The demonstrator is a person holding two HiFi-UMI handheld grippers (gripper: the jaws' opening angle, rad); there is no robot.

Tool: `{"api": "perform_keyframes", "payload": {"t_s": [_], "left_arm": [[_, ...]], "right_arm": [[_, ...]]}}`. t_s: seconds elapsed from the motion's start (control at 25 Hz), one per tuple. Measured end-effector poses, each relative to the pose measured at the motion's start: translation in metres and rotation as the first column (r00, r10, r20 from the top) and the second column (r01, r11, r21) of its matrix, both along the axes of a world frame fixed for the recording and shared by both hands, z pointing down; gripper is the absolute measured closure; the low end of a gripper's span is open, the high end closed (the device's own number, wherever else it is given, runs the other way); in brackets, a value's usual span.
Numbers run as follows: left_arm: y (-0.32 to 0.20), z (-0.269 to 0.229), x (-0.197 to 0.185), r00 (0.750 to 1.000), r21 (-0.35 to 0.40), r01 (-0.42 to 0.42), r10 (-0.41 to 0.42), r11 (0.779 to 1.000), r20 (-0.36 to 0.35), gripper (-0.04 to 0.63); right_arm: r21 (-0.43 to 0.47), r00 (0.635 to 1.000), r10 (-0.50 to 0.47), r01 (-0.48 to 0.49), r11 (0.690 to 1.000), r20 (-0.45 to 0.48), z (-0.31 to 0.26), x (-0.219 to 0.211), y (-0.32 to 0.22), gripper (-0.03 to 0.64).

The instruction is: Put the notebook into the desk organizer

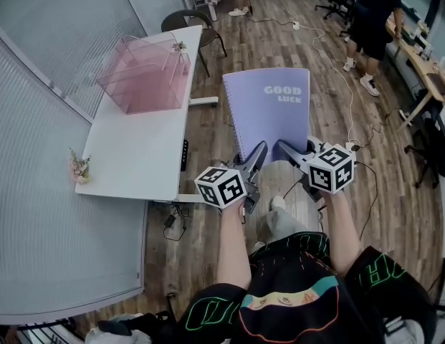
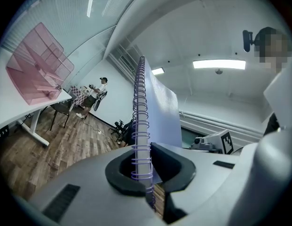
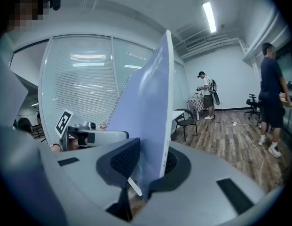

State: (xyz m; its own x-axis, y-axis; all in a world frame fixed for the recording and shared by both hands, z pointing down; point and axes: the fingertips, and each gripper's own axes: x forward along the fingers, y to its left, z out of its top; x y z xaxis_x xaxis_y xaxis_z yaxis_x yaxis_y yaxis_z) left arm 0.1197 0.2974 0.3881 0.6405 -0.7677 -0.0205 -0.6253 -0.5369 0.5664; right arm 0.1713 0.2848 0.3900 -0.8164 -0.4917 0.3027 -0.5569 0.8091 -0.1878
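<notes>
The pink organizer (image 1: 145, 77) stands at the far end of the white table (image 1: 136, 156), at left. The left gripper (image 1: 256, 155) clamps the purple notebook (image 1: 269, 110) by its spiral edge, holding it over the floor, well apart from the organizer. The right gripper (image 1: 285, 151) pinches its plain edge.

Left hand-held gripper (image 1: 259, 151), right hand-held gripper (image 1: 282, 149) clamp notebook (image 1: 269, 110).

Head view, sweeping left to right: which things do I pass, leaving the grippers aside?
flower sprig → pink desk organizer → purple notebook → standing person
</notes>
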Motion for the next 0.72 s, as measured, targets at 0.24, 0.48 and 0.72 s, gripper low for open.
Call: {"api": "perform_keyframes", "payload": {"t_s": [0.24, 0.48, 0.72], "left_arm": [[-0.044, -0.002, -0.018, 1.0, 0.019, 0.026, -0.026, 0.999, 0.011, 0.563], [-0.107, 0.002, -0.036, 0.997, 0.019, 0.075, -0.076, 0.997, 0.023, 0.561], [-0.188, 0.005, -0.032, 0.996, -0.017, 0.085, -0.084, 0.996, 0.033, 0.561]], "right_arm": [[0.008, 0.999, -0.038, 0.037, 0.999, 0.012, -0.002, -0.018, -0.045, 0.551], [0.009, 0.996, -0.082, 0.082, 0.997, 0.037, 0.003, -0.037, -0.112, 0.551], [-0.016, 0.994, -0.098, 0.099, 0.995, 0.048, 0.006, -0.034, -0.193, 0.551]]}}
